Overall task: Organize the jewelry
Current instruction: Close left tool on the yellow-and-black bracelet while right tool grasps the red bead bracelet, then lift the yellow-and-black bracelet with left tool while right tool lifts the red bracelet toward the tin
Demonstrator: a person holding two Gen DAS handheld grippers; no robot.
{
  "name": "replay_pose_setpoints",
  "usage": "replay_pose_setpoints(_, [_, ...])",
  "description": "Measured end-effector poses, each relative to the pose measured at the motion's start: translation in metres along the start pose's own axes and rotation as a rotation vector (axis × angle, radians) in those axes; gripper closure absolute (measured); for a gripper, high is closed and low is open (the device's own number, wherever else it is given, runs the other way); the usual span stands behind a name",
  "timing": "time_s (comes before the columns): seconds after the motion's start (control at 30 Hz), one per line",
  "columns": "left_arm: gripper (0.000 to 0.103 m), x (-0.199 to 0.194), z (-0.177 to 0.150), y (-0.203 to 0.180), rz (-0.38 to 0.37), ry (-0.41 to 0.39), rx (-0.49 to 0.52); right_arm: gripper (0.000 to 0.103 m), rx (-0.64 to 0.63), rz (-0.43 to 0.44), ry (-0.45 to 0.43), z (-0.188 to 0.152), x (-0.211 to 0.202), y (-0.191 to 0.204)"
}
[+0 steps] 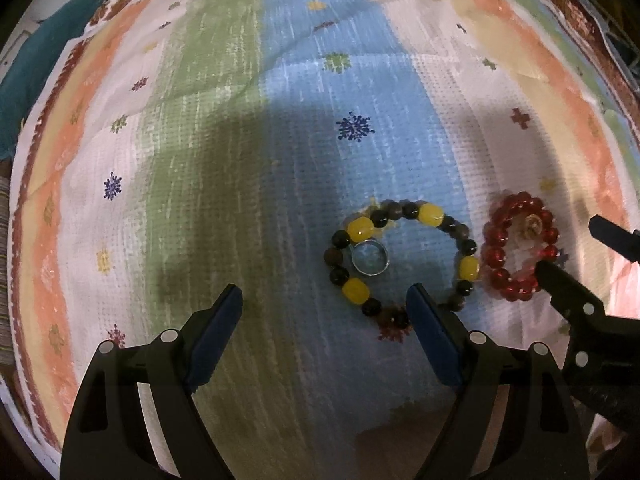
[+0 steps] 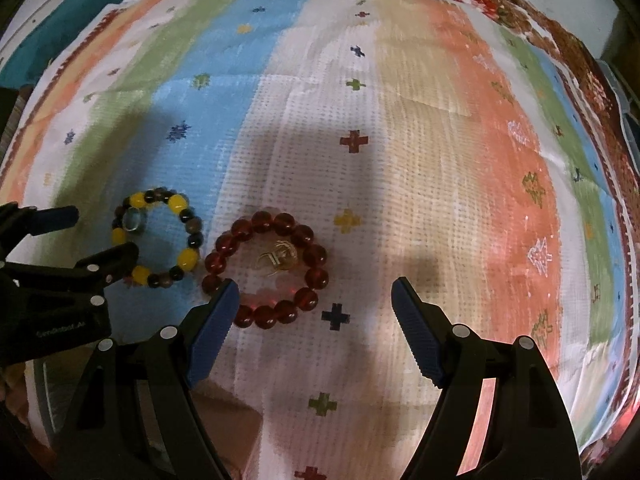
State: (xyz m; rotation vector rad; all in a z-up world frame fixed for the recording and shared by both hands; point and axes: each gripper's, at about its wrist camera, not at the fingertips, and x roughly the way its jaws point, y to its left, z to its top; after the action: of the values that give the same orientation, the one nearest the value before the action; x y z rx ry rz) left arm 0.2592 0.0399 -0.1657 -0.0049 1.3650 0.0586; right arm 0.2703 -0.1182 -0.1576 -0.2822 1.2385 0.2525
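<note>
The left gripper [image 1: 324,304] points steeply down at the cloth, its blue-padded jaws spread wide with nothing between them. Just ahead of its right fingertip, and partly hidden by it, lies the yellow-and-dark bead bracelet [image 1: 404,256], flat on the blue stripe as an open ring with no clear long axis. A small silver ring [image 1: 370,260] lies inside that loop, against its left-hand beads, with its opening facing up.

The right gripper [image 2: 316,292] also points steeply down, its jaws spread and empty. The red bead bracelet [image 2: 266,270] lies flat just ahead of its left fingertip, which overlaps the near-left beads in the right wrist view; whether they touch I cannot tell. A small gold-coloured piece [image 2: 280,260] rests inside the red loop; its shape is too blurred to give a direction.

The two bracelets lie side by side, touching or nearly so. Both rest on a striped patterned cloth [image 2: 420,160] covering the surface; a teal fabric [image 2: 44,28] shows beyond its far left edge.
</note>
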Motion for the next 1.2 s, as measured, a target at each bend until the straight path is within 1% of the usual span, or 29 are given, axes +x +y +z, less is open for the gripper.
replay_pose_setpoints(0.07, [0.022, 0.002, 0.001, -0.004, 0.010, 0.003, 0.015, 0.029, 0.009, 0.010, 0.012, 0.001, 0.006, -0.002])
replay_pose_setpoints(0.1, [0.022, 0.003, 0.001, -0.005, 0.012, 0.002, 0.019, 0.034, 0.013, 0.013, 0.022, 0.001, 0.008, -0.002])
replay_pose_setpoints(0.2, [0.023, 0.005, 0.003, -0.007, 0.005, 0.004, 0.016, 0.038, 0.011, 0.009, 0.028, 0.000, 0.012, -0.002])
replay_pose_setpoints(0.23, [0.025, 0.005, 0.002, -0.007, 0.000, 0.007, 0.017, 0.038, 0.012, 0.009, 0.028, 0.000, 0.013, -0.003])
replay_pose_setpoints(0.27, [0.029, 0.007, 0.002, -0.007, 0.001, 0.011, 0.020, 0.039, 0.016, 0.011, 0.028, 0.000, 0.013, -0.003])
replay_pose_setpoints(0.3, [0.033, 0.007, 0.000, -0.006, 0.006, 0.010, 0.022, 0.047, 0.019, 0.013, 0.028, 0.000, 0.013, -0.004])
replay_pose_setpoints(0.33, [0.034, 0.007, 0.000, -0.005, 0.005, 0.007, 0.024, 0.052, 0.020, 0.009, 0.027, 0.000, 0.013, -0.004])
replay_pose_setpoints(0.43, [0.040, 0.009, -0.006, 0.004, -0.003, 0.002, 0.024, 0.058, 0.020, 0.021, 0.025, 0.000, 0.012, -0.005])
replay_pose_setpoints(0.47, [0.045, 0.009, -0.007, 0.007, -0.002, 0.001, 0.024, 0.059, 0.019, 0.021, 0.024, 0.000, 0.012, -0.004])
replay_pose_setpoints(0.5, [0.052, 0.009, -0.007, 0.008, -0.003, 0.000, 0.026, 0.063, 0.017, 0.022, 0.023, 0.000, 0.012, -0.004])
replay_pose_setpoints(0.53, [0.055, 0.009, -0.008, 0.010, -0.002, 0.000, 0.028, 0.070, 0.015, 0.024, 0.022, 0.000, 0.012, -0.004])
replay_pose_setpoints(0.57, [0.061, 0.009, -0.007, 0.011, 0.000, 0.001, 0.029, 0.074, 0.013, 0.030, 0.019, 0.000, 0.012, -0.004])
replay_pose_setpoints(0.6, [0.067, 0.009, -0.007, 0.012, 0.003, 0.001, 0.033, 0.083, 0.009, 0.037, 0.020, -0.001, 0.012, -0.004])
replay_pose_setpoints(0.63, [0.070, 0.009, -0.008, 0.012, 0.004, 0.001, 0.036, 0.086, 0.004, 0.045, 0.023, -0.001, 0.013, -0.003])
replay_pose_setpoints(0.67, [0.079, 0.010, -0.008, 0.013, 0.008, 0.001, 0.037, 0.089, -0.004, 0.048, 0.019, -0.001, 0.012, -0.001])
replay_pose_setpoints(0.7, [0.089, 0.009, -0.008, 0.015, 0.010, 0.001, 0.034, 0.089, -0.012, 0.048, 0.015, -0.001, 0.012, 0.000])
replay_pose_setpoints(0.73, [0.092, 0.009, -0.008, 0.017, 0.013, 0.002, 0.029, 0.089, -0.015, 0.050, 0.011, -0.001, 0.011, 0.001])
replay_pose_setpoints(0.87, [0.092, 0.007, -0.006, 0.024, -0.012, 0.003, 0.010, 0.089, -0.016, 0.051, -0.012, 0.002, 0.006, 0.000])
replay_pose_setpoints(1.0, [0.092, -0.004, -0.005, 0.029, -0.030, -0.013, -0.001, 0.089, -0.007, 0.055, -0.045, 0.007, -0.006, -0.002])
replay_pose_setpoints(1.07, [0.092, -0.012, -0.005, 0.028, -0.038, -0.027, -0.004, 0.089, -0.005, 0.063, -0.060, 0.007, -0.013, -0.002])
replay_pose_setpoints(1.2, [0.093, -0.031, -0.005, 0.030, -0.063, -0.082, -0.004, 0.089, -0.018, 0.067, -0.081, 0.009, -0.021, 0.003])
